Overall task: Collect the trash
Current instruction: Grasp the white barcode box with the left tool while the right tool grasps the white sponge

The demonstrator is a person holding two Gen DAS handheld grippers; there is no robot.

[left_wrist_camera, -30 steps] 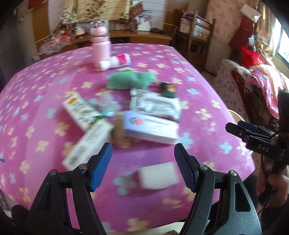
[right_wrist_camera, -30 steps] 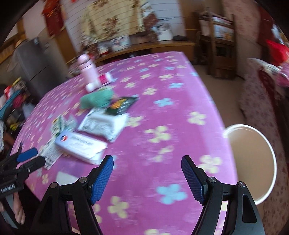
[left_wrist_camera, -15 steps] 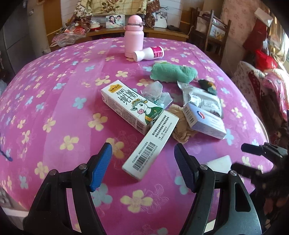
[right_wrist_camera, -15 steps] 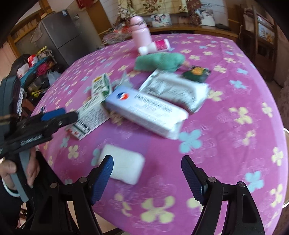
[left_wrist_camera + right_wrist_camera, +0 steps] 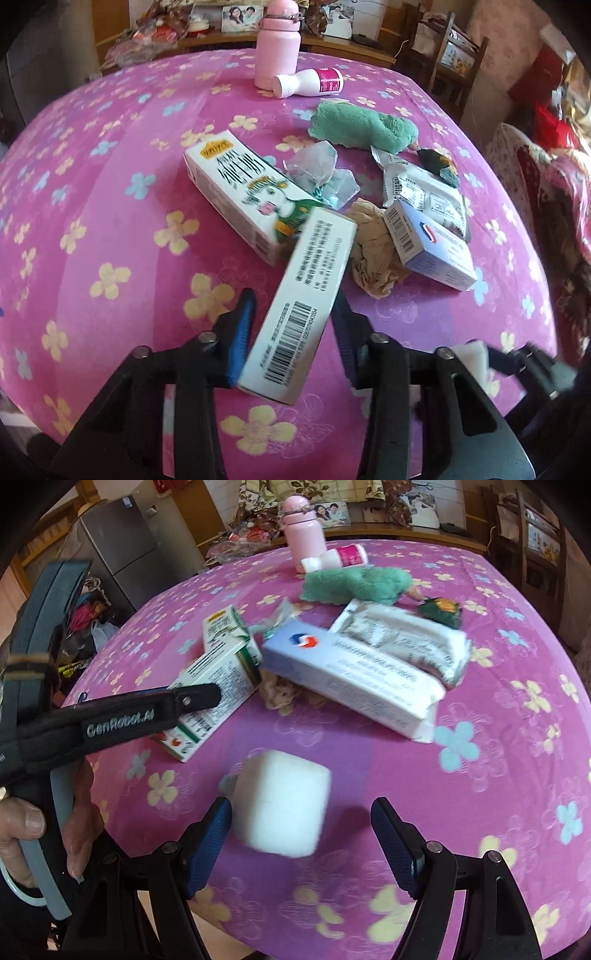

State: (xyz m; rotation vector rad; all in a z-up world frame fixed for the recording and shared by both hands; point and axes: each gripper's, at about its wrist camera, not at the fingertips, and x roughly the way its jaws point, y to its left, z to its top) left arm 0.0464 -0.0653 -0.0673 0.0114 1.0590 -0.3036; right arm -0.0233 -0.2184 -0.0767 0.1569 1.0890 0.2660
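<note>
Trash lies on a pink flowered table. In the left wrist view my left gripper [image 5: 291,325] has its blue pads on both sides of a white barcoded carton [image 5: 299,306], which leans on a milk carton [image 5: 243,192]. Beside them lie a crumpled brown tissue [image 5: 373,254], clear wrappers [image 5: 321,170], a blue-white box [image 5: 428,243] and a silver packet [image 5: 421,192]. In the right wrist view my right gripper [image 5: 301,838] is open, its fingers either side of a white foam block [image 5: 284,805]. The left gripper's finger [image 5: 122,720] reaches in from the left.
A green cloth [image 5: 362,125], a dark snack wrapper [image 5: 439,162], a fallen white bottle [image 5: 310,81] and a pink flask [image 5: 277,40] sit farther back. Chairs [image 5: 443,55] stand beyond the table. A fridge [image 5: 118,542] stands at the left.
My left gripper moved forward and closed in around the barcoded carton. My right gripper moved forward so the foam block now sits between its open fingers.
</note>
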